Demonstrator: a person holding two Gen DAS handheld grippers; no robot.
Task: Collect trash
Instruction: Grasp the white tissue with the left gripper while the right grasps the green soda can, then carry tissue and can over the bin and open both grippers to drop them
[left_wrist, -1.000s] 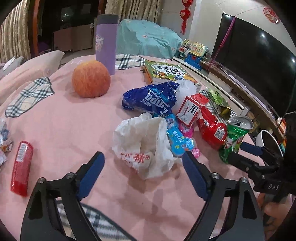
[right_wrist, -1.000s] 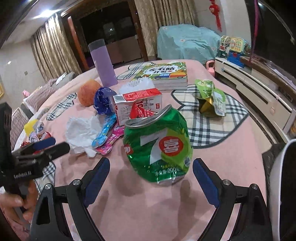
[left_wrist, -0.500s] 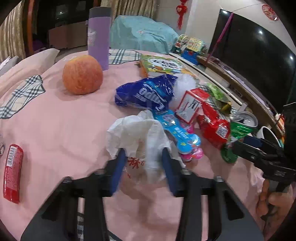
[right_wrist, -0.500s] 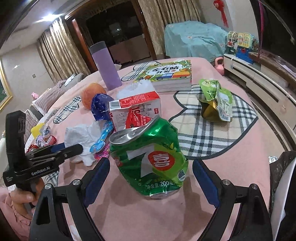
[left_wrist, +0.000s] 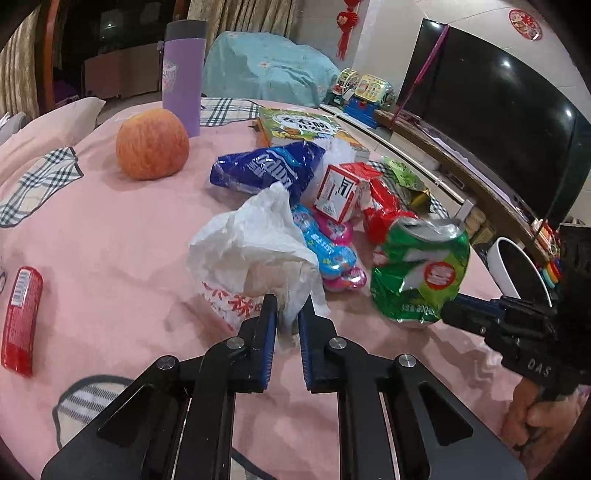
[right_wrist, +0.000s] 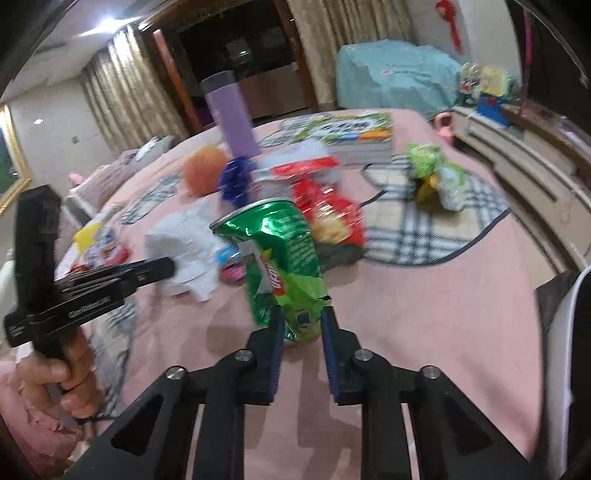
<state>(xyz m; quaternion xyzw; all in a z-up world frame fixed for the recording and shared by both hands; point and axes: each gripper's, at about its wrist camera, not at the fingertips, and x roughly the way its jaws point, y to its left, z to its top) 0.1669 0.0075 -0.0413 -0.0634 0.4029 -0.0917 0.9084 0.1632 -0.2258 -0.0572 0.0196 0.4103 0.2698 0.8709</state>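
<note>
two grippers are at work on the pink cloth (left_wrist: 110, 258), each pinching one piece of trash. at the bottom centre of the left wrist view, the left gripper (left_wrist: 283, 314) is clenched on the near edge of the crumpled white plastic bag (left_wrist: 255, 254), a fold of it squeezed between the blue pads. at the bottom centre of the right wrist view, the right gripper (right_wrist: 302, 321) has its jaws closing on the lower end of the crushed green can (right_wrist: 280, 258), whose metal is buckled between them; that view is blurred. so the step in hand looks like the grab, on both sides at once, with the carry not yet begun. a white bin rim (left_wrist: 513, 266) shows at the right edge of the left view, probably where both pieces go. the next move calls for lifting each piece clear of the heap without dragging the wrappers beside it, then swinging toward that rim. further up the frame lie more wrappers: a blue and pink one (left_wrist: 325, 251), a red pack (left_wrist: 384, 214), a small carton (left_wrist: 340, 192) and a blue bag (left_wrist: 266, 170). beyond them, toward the upper left, sit an apple (left_wrist: 151, 144), a purple flask (left_wrist: 183, 74) and a book (left_wrist: 303, 125), which i would not count as trash.
</note>
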